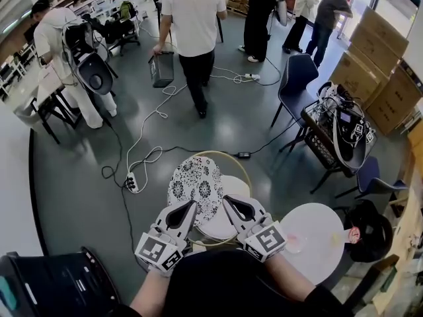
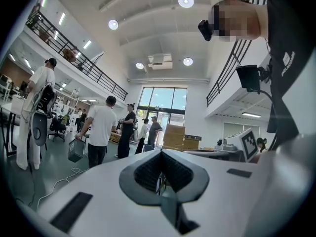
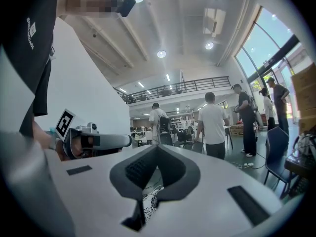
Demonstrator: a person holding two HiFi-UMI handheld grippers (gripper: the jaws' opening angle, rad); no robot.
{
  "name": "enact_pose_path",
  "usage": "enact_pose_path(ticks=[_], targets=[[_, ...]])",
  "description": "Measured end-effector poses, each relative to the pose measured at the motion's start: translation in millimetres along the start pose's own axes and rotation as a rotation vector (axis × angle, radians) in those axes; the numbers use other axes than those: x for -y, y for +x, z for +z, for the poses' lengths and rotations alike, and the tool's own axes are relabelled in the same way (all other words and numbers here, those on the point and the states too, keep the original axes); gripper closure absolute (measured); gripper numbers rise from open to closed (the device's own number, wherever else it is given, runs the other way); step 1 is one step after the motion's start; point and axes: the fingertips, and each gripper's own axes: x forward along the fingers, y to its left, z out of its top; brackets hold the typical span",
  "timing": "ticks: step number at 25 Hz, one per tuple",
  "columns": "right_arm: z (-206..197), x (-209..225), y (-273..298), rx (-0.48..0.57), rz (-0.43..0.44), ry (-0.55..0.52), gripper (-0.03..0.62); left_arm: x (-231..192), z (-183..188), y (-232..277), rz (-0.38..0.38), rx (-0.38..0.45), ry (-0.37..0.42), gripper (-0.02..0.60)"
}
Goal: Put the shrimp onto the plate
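Note:
Both grippers are held close to my body at the bottom of the head view, tips pointing forward. My left gripper [image 1: 191, 207] [image 2: 161, 153] is shut with nothing between its jaws. My right gripper [image 1: 229, 201] [image 3: 157, 148] also looks shut and empty. Just beyond their tips lies a black-and-white flower-patterned plate [image 1: 194, 186] [image 3: 148, 201] on a small round stand with a tan rim [image 1: 227, 154], partly over a plain white plate [image 1: 232, 189]. A small pinkish thing [image 1: 294, 243] lies on a round white table [image 1: 316, 220] to the right; it is too small to tell whether it is the shrimp.
Cables and a power strip [image 1: 131, 183] trail over the grey floor to the left. A dark chair [image 1: 295, 78] and a crate of gear [image 1: 338, 134] stand at right, cardboard boxes [image 1: 377, 58] behind. Several people stand farther off. A dark bin [image 1: 59, 286] sits at bottom left.

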Motion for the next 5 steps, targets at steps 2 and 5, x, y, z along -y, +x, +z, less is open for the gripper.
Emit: enact_pose_path(ticks=[2, 5], targets=[[-0.1, 0.3, -0.1, 0.000, -0.001, 0.000, 0.580, 1.5, -1.9, 1.5, -0.005, -0.005, 0.005, 0.577], [-0.1, 0.3, 0.6, -0.001, 0.000, -0.002, 0.580, 2.6, -5.0, 3.2, -0.013, -0.005, -0.004, 0.577]])
